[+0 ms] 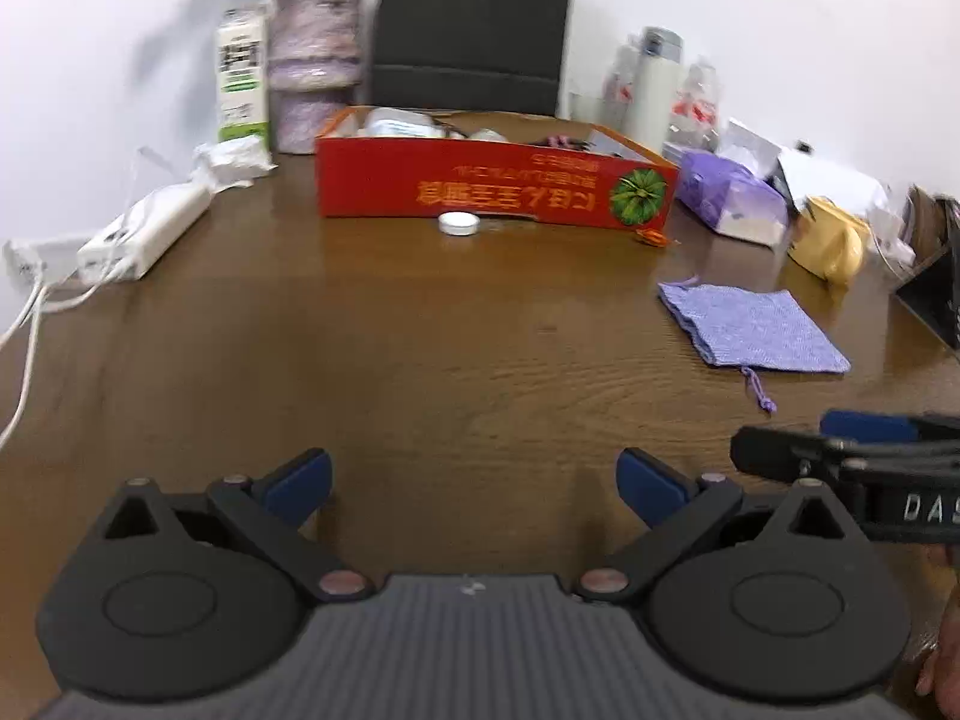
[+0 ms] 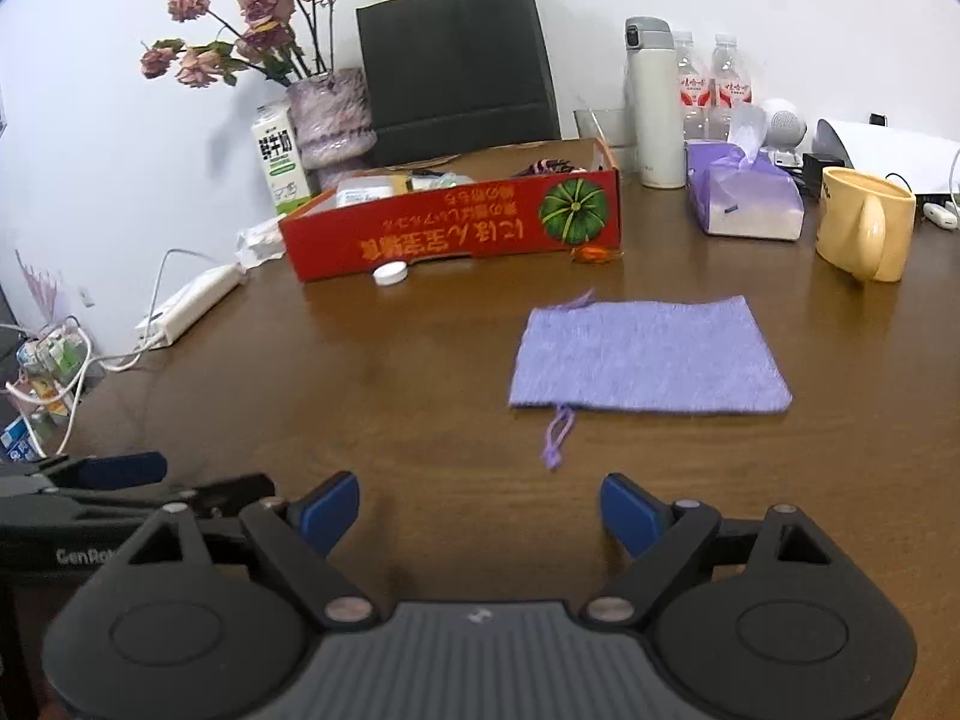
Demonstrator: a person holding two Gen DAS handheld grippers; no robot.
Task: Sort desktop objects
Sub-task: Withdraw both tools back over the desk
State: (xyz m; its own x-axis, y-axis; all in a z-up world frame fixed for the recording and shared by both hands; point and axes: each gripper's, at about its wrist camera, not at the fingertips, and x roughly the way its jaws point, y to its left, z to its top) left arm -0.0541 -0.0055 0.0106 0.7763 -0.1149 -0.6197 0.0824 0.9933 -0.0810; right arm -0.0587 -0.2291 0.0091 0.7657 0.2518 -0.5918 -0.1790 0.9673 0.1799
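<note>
While you hold both tools low over the brown wooden table (image 2: 420, 372), your left gripper (image 1: 474, 483) has its blue pads spread wide with nothing between them. Using the red open cardboard box (image 2: 456, 228) as landmark: left of it lies a white power strip (image 2: 189, 303); touching its front wall sits a small round white cap (image 2: 390, 273); by its front right corner lies an orange wrapped candy (image 2: 593, 254). Nearer you, right of the box, a flat lilac drawstring pouch (image 2: 651, 357) lies. Your right gripper (image 2: 480, 513) is likewise spread and empty, just short of the pouch.
</note>
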